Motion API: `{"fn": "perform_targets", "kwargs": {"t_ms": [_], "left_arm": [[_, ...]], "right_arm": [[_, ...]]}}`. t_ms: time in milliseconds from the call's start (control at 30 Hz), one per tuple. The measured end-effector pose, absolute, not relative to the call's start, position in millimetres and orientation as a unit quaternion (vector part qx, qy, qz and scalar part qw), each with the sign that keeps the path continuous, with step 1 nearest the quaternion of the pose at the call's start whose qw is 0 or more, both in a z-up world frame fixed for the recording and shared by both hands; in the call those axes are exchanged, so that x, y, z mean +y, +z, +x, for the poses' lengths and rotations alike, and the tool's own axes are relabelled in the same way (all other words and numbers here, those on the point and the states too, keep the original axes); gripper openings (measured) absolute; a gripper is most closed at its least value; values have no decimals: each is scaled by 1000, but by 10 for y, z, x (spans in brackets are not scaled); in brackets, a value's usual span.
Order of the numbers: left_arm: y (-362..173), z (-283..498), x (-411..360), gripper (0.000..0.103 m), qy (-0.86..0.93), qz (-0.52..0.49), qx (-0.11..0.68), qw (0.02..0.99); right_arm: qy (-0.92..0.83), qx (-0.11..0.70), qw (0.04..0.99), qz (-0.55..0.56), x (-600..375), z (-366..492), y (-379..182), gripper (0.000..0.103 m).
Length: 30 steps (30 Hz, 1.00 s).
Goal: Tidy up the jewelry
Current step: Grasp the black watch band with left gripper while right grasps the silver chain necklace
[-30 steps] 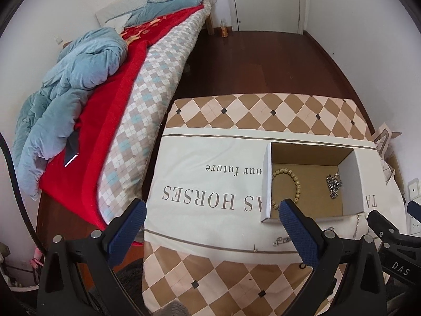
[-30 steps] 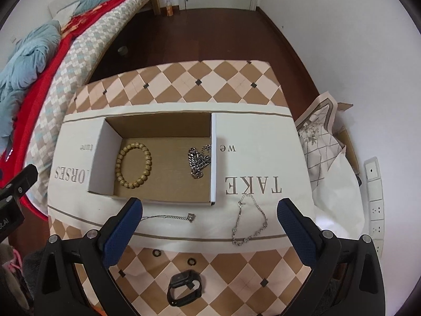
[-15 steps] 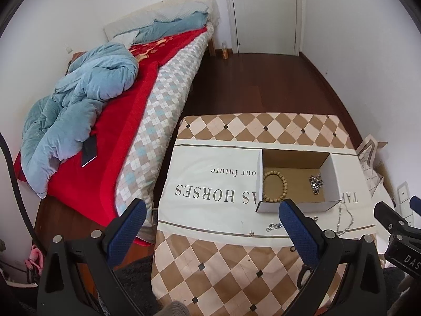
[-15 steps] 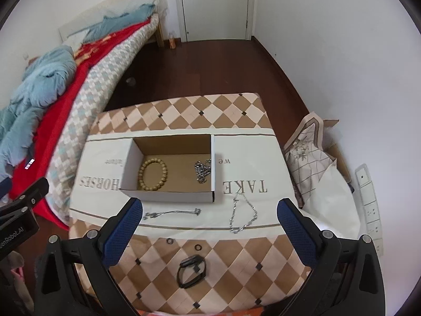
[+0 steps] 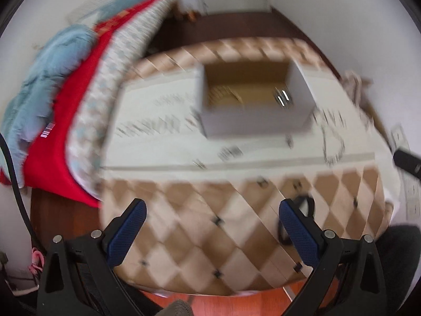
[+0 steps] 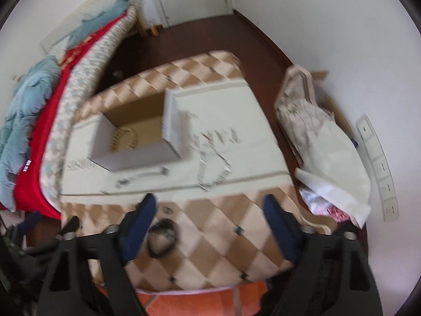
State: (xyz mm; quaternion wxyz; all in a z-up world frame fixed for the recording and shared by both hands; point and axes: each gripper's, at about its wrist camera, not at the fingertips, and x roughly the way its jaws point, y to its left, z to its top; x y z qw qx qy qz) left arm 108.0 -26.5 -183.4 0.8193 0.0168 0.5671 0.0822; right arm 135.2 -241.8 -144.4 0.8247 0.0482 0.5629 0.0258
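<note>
Both views are motion-blurred. An open cardboard box [image 5: 252, 126] [image 6: 136, 158] sits on a cloth-covered table [image 5: 236, 226] [image 6: 231, 210]. A wooden bead bracelet [image 6: 123, 138] lies inside it, and a silver chain [image 5: 282, 97] too. In front of the box lie a thin silver chain [image 6: 142, 175] and a looped silver chain [image 6: 213, 171] [image 5: 331, 142]. A black band [image 6: 161, 238] [image 5: 305, 205] lies near the table's front edge. My left gripper [image 5: 211, 226] is open and empty above the table's near part. My right gripper [image 6: 209, 221] is open and empty.
A bed [image 5: 65, 84] [image 6: 39, 121] with red and blue covers stands to the left. A bag and papers [image 6: 323, 142] lie on the floor at the right, beside a power strip [image 6: 376, 168]. Small rings [image 5: 263, 183] lie on the cloth.
Both grippers have pulled back and swung toward the table's near edge, and the views have blurred. The jewelry and box stay where they were. Both stay open.
</note>
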Motion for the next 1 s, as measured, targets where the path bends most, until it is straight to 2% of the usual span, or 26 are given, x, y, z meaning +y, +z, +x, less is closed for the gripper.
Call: {"fn": "perform_targets", "kwargs": {"t_ms": [200, 333, 400, 433, 467, 500, 567, 633, 667, 733, 767, 800, 900, 933, 1000], "left_arm": [[-2477, 1114, -677, 102, 35, 25, 622, 782], [-2608, 1161, -729, 101, 10, -8, 624, 781], [-2576, 1204, -735, 87, 2, -12, 615, 788], [-2568, 1218, -740, 68, 5, -5, 612, 790], [-2582, 1239, -733, 56, 6, -3, 615, 788], [-2596, 1254, -719, 52, 4, -7, 618, 786], [-2643, 1268, -682, 17, 7, -8, 625, 781], [-2658, 1273, -639, 11, 8, -13, 622, 783], [-2662, 1273, -618, 4, 9, -12, 623, 782], [-2648, 1265, -554, 4, 17, -9, 620, 784], [-2640, 1262, -515, 3, 23, -5, 618, 786], [-2624, 1265, -462, 3, 31, -1, 617, 787], [-2617, 1258, -288, 3, 59, 7, 612, 788], [-2612, 1253, -206, 3, 69, 10, 612, 788], [-2608, 1234, -38, 3, 88, 10, 611, 787]], "right_arm": [[1, 592, 804, 59, -2806, 1320, -1839, 79], [-6, 604, 794, 76, -2925, 1381, -2005, 79], [-3, 610, 788, 82, -2924, 1453, -2090, 79], [-1, 612, 786, 85, -2905, 1501, -2125, 79], [3, 614, 785, 87, -2876, 1559, -2168, 79], [6, 615, 784, 87, -2848, 1605, -2201, 79], [10, 618, 782, 84, -2763, 1752, -2290, 79], [9, 618, 782, 76, -2671, 1880, -2360, 79], [7, 618, 783, 70, -2623, 1964, -2411, 79], [6, 619, 783, 64, -2558, 2094, -2499, 79], [4, 619, 783, 59, -2515, 2176, -2560, 76], [4, 621, 782, 50, -2467, 2247, -2623, 68], [-2, 625, 780, 26, -2363, 2380, -2758, 52], [0, 618, 786, 11, -2309, 2403, -2753, 44], [3, 614, 790, -7, -2225, 2414, -2759, 22]]}}
